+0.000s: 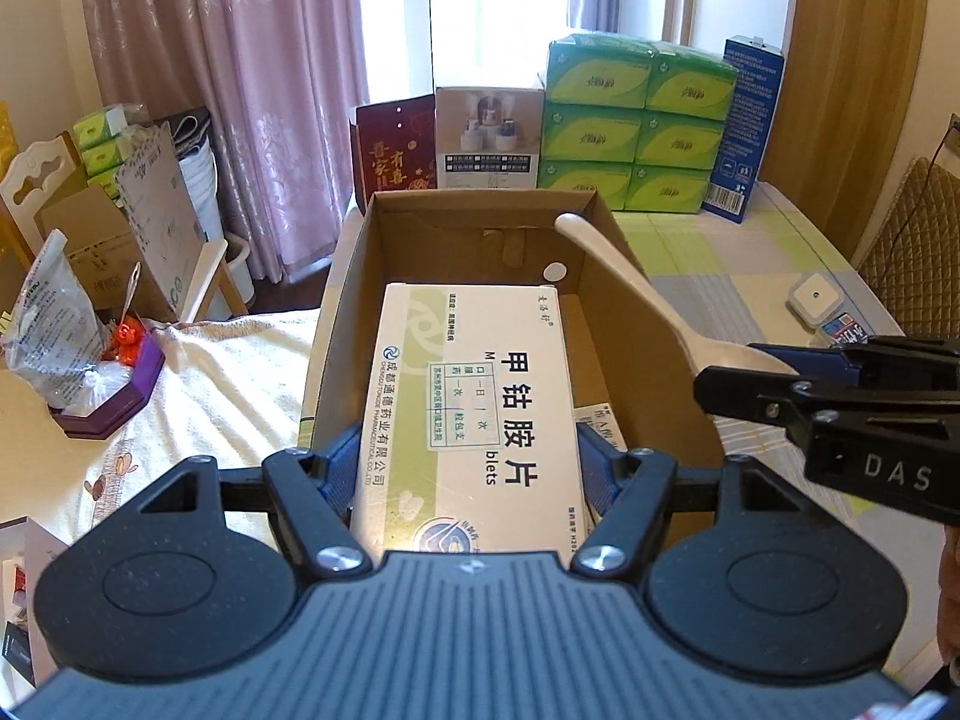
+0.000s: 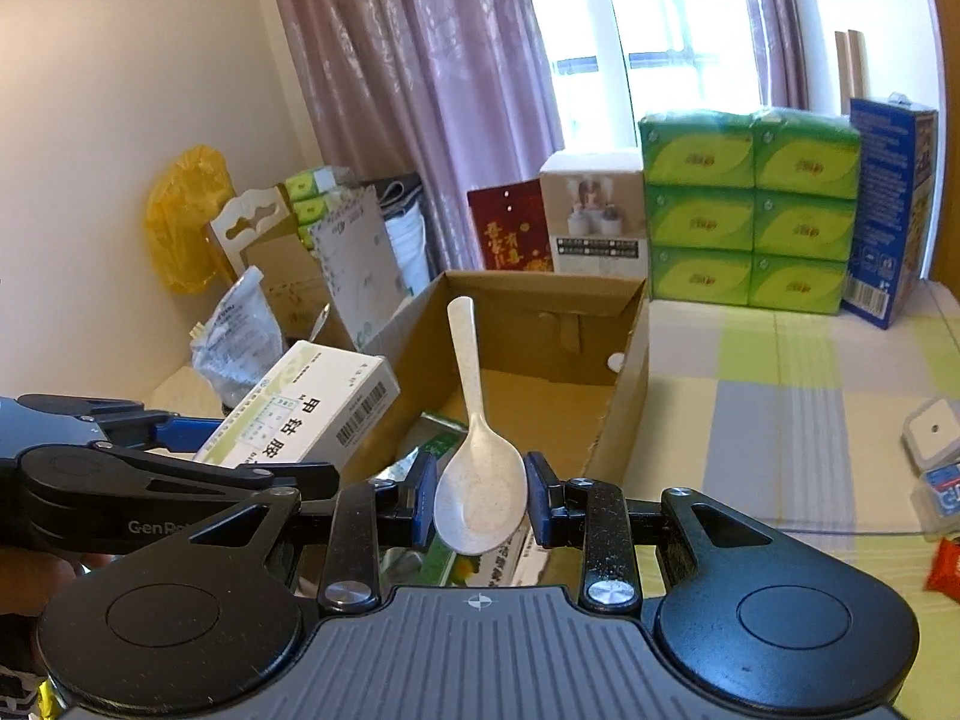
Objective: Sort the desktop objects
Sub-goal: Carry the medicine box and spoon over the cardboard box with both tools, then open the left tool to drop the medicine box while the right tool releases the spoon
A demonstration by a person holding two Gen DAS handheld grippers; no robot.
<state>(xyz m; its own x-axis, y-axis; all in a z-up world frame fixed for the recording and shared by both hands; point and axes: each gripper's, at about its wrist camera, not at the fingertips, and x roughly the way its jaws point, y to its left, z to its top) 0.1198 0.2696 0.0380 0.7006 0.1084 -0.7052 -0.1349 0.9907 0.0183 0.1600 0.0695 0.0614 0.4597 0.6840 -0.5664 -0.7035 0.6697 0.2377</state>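
Right wrist: right tongs (image 2: 478, 501) pinch the speckled cream plastic spoon (image 2: 477, 450) by its bowl; it could pivot out. Left tongs (image 1: 468, 468) clamp the white-green cardboard medicine box (image 1: 474, 414) above the open brown cardboard carton (image 1: 348, 294).

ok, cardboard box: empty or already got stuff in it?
Not empty. Packets lie on the floor of the cardboard box, below the spoon in the right gripper.

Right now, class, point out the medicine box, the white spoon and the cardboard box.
medicine box (image 1: 474, 408), left wrist view: middle of its printed top face.
white spoon (image 2: 480, 495), right wrist view: the bowl, between the fingers.
cardboard box (image 2: 624, 384), right wrist view: its right side wall.
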